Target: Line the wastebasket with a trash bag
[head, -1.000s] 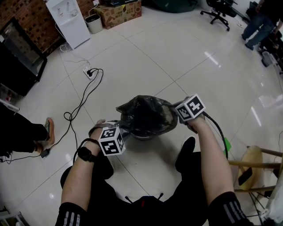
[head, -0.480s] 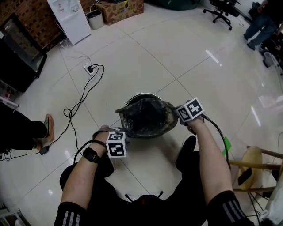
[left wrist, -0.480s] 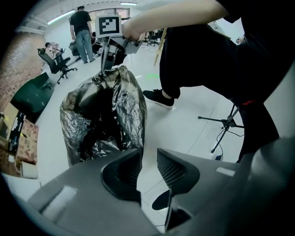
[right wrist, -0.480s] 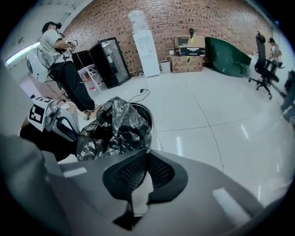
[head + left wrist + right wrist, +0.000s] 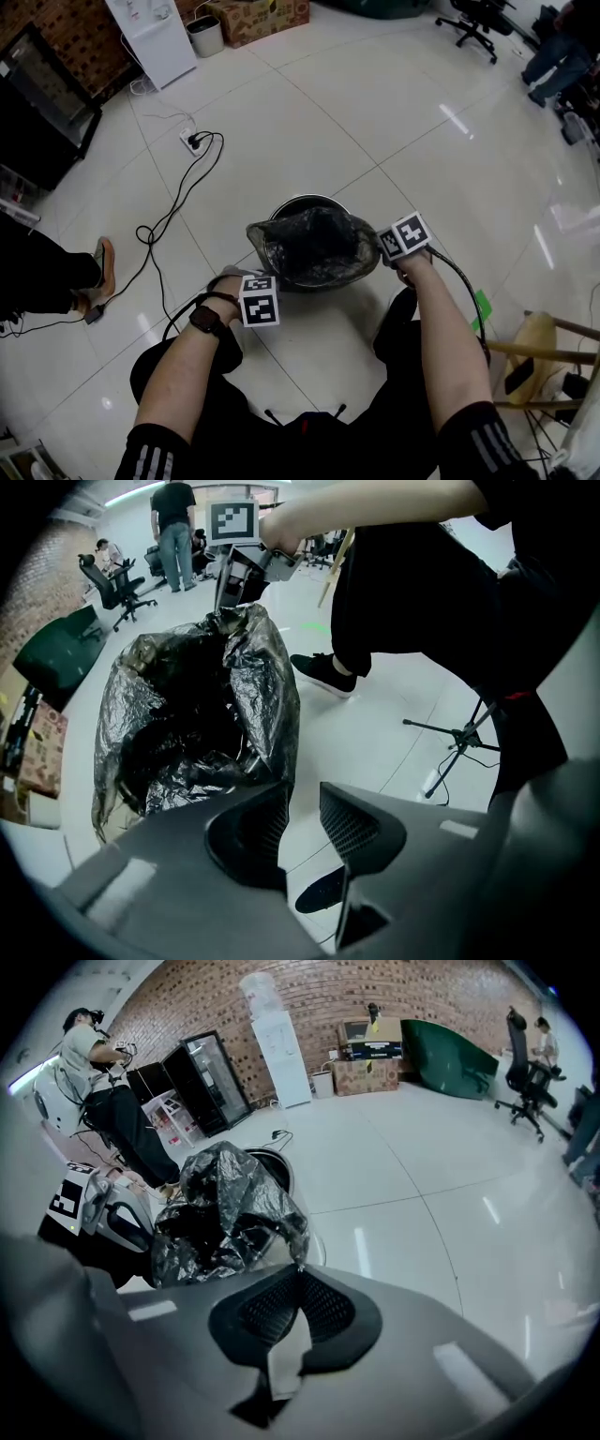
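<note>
both grippers are sitting lower than a second ago, and the black trash bag (image 5: 314,246) is coming down with them. where it was hanging above the wastebasket (image 5: 305,201) and hiding it, it is now sagging into the wastebasket's mouth, and the far rim is showing bare behind it. the crumpled film is spreading out past the wastebasket's near rim, with the bag's own mouth gaping upward.

the right gripper (image 5: 382,248) is sitting just at the wastebasket's right side. its jaws are pressing together on a corner of the bag's edge, pinching it at the very tips. the left gripper (image 5: 249,276) is sitting at the wastebasket's near-left side, its jaws standing apart with bare floor showing through the gap. the bag's edge is hanging just at the tip of one jaw, not between the pads.

a power strip (image 5: 194,142) is lying on the floor well beyond the wastebasket, to its far left.
</note>
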Tool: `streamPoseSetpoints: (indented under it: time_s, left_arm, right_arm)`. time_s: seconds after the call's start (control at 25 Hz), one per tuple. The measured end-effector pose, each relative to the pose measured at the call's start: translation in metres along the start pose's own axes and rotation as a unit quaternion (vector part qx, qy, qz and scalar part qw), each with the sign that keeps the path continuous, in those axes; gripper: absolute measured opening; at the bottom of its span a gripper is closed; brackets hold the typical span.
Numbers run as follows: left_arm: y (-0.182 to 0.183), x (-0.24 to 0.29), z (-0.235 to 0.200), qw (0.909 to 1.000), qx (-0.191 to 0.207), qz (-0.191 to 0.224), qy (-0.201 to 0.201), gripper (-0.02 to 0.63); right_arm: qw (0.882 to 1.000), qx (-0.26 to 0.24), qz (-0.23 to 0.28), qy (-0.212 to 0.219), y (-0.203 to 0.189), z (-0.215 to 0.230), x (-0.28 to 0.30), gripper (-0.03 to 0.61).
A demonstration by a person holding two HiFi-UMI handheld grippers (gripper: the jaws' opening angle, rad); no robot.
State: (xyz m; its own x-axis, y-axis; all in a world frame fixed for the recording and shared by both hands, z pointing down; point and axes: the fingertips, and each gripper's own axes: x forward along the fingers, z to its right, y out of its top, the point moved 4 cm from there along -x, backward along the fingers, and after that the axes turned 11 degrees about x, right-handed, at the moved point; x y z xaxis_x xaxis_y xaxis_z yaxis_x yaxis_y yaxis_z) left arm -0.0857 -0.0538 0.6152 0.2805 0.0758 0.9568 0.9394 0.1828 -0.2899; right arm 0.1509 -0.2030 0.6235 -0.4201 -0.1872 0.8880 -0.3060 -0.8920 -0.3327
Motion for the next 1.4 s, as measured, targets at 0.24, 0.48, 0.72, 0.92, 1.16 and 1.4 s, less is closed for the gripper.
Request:
streamPoseSetpoints:
  time_s: [0.24, 0.48, 0.72, 0.92, 1.16, 1.4]
  left_arm:
    - [-0.006, 0.016, 0.0, 0.9997, -0.01, -0.019, -0.011, 0.098]
    - [-0.013, 0.025, -0.004, 0.9992, -0.02, -0.034, -0.011, 0.098]
    - [-0.017, 0.036, -0.008, 0.9985, -0.014, -0.052, -0.014, 0.124]
    - [-0.021, 0.033, -0.013, 0.9981, -0.02, -0.057, -0.012, 0.134]
    - [-0.019, 0.014, -0.009, 0.9983, -0.025, -0.045, -0.026, 0.161]
    - [-0.032, -0.018, -0.002, 0.9958, -0.05, -0.044, -0.063, 0.161]
  right_arm:
    - [0.999, 0.02, 0.027, 0.01, 0.0, 0.002, 0.019, 0.008]
    - [0.997, 0.052, 0.055, 0.013, -0.001, 0.01, 0.035, 0.008]
    - [0.994, 0.073, 0.071, 0.033, 0.001, 0.005, 0.048, 0.009]
    - [0.995, 0.067, 0.064, 0.03, 0.001, 0.005, 0.043, 0.061]
    - [0.997, 0.027, 0.056, 0.037, 0.009, -0.002, 0.015, 0.13]
    - [0.998, -0.046, 0.038, 0.034, 0.023, -0.013, -0.025, 0.146]
